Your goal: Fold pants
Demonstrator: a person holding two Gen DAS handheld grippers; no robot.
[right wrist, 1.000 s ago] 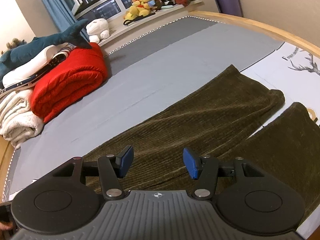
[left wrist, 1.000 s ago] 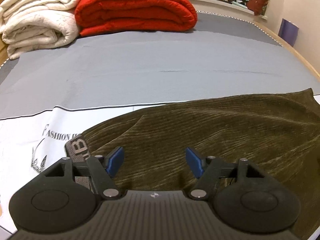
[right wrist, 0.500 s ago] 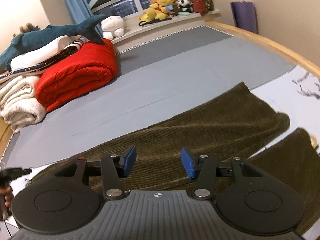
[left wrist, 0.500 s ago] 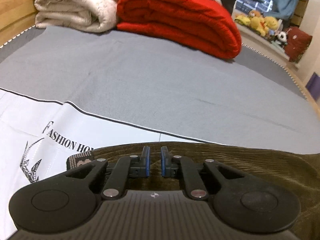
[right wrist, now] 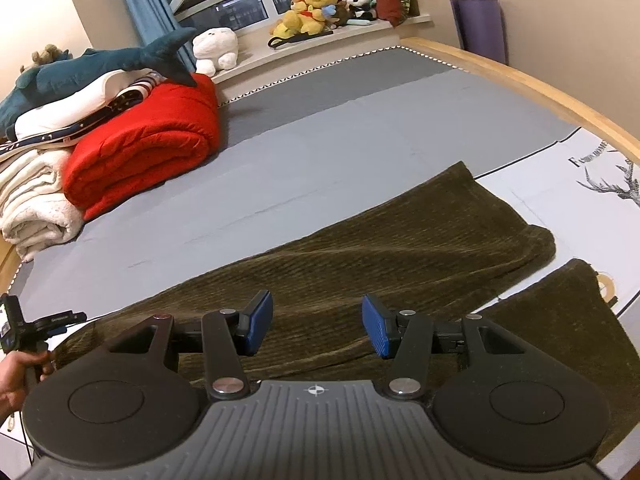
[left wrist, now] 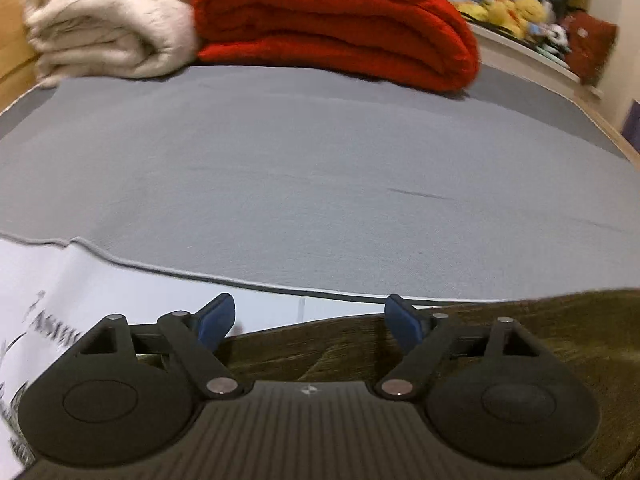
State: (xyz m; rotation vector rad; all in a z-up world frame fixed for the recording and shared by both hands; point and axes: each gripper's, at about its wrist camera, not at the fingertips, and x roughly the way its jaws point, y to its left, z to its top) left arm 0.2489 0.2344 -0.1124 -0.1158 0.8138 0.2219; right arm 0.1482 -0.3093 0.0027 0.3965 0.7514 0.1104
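The olive corduroy pants (right wrist: 400,240) lie flat and at full length on the grey bed sheet (right wrist: 320,152), partly over the white printed cloth (right wrist: 580,184); both legs run out to the right, apart at the hems, so by my judgement no fold is made yet and every fold is still to do. My left gripper (left wrist: 310,322) is at the near left end of the pants, above the waist edge; its jaws have just been opening and now stand wide and released, with the fabric edge below them but not pinched. Half a second ago they were nearly closed together at that same edge, and the red folded quilt (left wrist: 332,20) sat smaller in the view. My right gripper (right wrist: 317,326) hangs over the middle of the upper leg with jaws apart, grasping nothing; against the earlier frame its view has changed little. A hand (right wrist: 18,368) on the left tool's handle shows at the far left edge.
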